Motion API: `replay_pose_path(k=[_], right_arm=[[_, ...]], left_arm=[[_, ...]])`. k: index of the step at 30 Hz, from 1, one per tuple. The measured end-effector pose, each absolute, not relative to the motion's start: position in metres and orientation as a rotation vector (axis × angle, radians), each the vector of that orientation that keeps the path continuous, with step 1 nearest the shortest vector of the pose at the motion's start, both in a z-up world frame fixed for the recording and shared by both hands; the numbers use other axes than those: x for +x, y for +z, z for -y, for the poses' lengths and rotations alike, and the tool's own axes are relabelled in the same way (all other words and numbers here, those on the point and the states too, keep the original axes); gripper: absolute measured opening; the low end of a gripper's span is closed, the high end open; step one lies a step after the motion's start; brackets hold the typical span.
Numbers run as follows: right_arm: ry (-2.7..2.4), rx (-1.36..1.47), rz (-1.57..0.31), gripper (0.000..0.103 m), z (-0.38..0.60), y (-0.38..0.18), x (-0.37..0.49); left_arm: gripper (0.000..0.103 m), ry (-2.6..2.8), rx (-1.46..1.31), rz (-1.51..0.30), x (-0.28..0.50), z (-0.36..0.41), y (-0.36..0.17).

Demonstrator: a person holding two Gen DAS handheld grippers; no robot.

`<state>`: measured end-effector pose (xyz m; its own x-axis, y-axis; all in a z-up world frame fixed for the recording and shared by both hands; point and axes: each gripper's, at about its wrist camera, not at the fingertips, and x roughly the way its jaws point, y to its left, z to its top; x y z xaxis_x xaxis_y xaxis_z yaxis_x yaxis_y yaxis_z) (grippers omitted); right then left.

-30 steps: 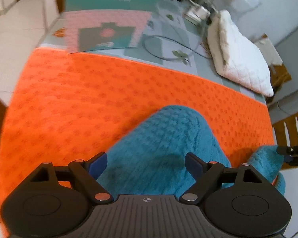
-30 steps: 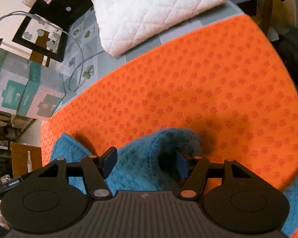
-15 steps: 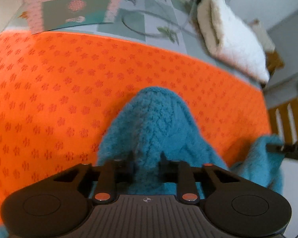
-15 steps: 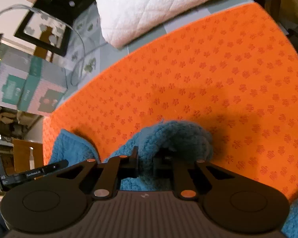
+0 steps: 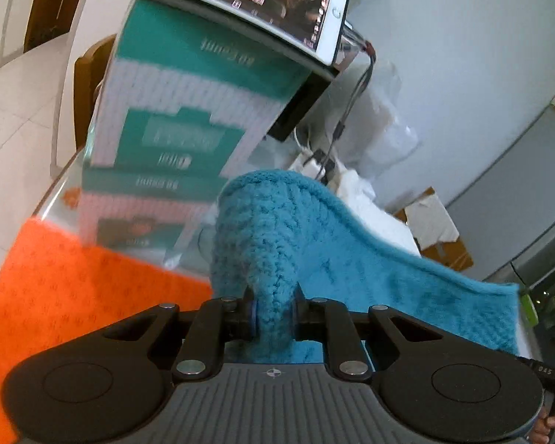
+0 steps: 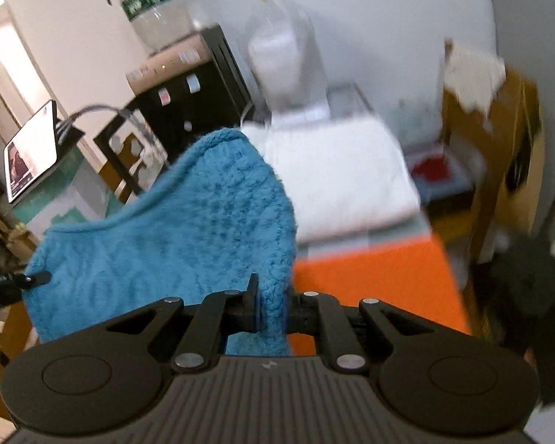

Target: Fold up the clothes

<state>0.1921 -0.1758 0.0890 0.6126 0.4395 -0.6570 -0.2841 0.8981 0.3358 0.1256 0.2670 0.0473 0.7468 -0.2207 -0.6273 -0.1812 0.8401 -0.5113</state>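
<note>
teal knit cloth (image 5: 273, 259), pinched in both grippers

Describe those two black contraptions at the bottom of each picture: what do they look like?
Both the left gripper and right gripper are matte black plastic: a ribbed grey-black body, two round discs at the sides, hinged link bars with silver rivets, and fingers tipped with blue pads. A small crosshair mark sits mid-body.
</note>
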Motion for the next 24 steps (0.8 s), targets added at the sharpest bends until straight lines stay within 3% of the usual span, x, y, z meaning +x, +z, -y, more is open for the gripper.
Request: replay_pose_path(k=[6,8,10,12,14,15,24], right_arm=[[0.371,0.121,-0.881,0.011,0.155,0.044,0.250],[0.355,0.087,-0.911,0.012,0.146,0.027,0.265],[0.342,0.042,-0.940,0.014,0.135,0.011,0.273],[0.329,-0.002,-0.968,0.025,0.124,-0.006,0.280],[0.338,-0.043,-0.972,0.037,0.117,-0.011,0.273],[0.351,-0.051,-0.978,0.038,0.117,-0.010,0.270],[0.458,-0.092,-1.031,0.038,0.129,0.006,0.207]], left_arm=[[0.020,0.020,-0.653,-0.829,0.159,-0.270,-0.002],[0.024,0.027,-0.654,-0.871,0.168,-0.266,-0.018],[0.035,0.059,-0.644,-0.902,0.173,-0.264,-0.028],[0.069,0.086,-0.627,-0.912,0.173,-0.263,-0.031],[0.080,0.103,-0.611,-0.917,0.168,-0.263,-0.030],[0.084,0.101,-0.607,-0.922,0.162,-0.262,-0.029],[0.086,0.086,-0.571,-0.973,0.111,-0.259,-0.018]])
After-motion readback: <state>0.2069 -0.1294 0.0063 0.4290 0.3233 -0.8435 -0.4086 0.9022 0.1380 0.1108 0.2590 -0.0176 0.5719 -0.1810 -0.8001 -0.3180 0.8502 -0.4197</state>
